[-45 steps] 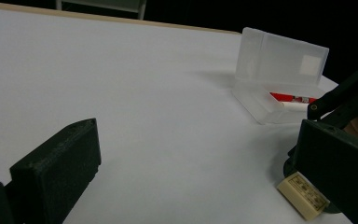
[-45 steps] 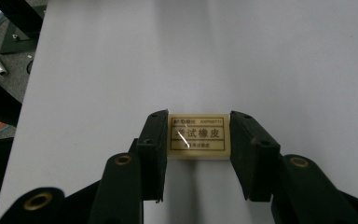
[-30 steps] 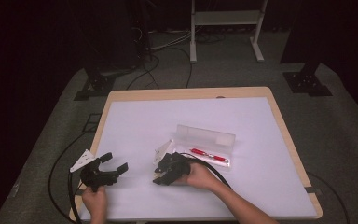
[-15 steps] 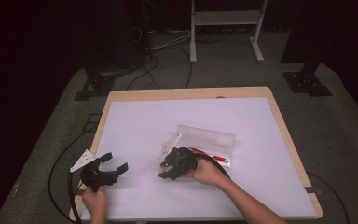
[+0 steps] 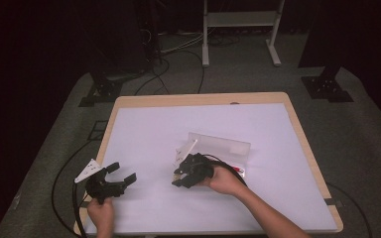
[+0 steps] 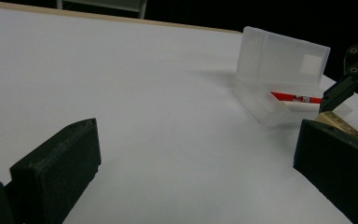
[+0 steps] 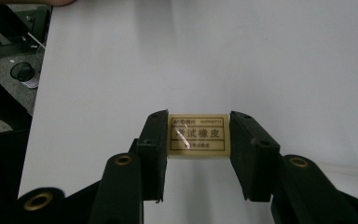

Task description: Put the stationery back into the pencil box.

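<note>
The right gripper [image 7: 198,154] clamps a wrapped eraser [image 7: 198,136] at frame centre, apparently lifted but not yet placed in the open translucent pencil case [image 6: 279,79] at upper right, while the left gripper [image 5: 113,182] waits open at lower left.

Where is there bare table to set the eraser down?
Bare: the wide stretch between the left gripper and right gripper, and the far half beyond the clear box. Crowded: beside the box, where the right gripper holds the eraser.
</note>
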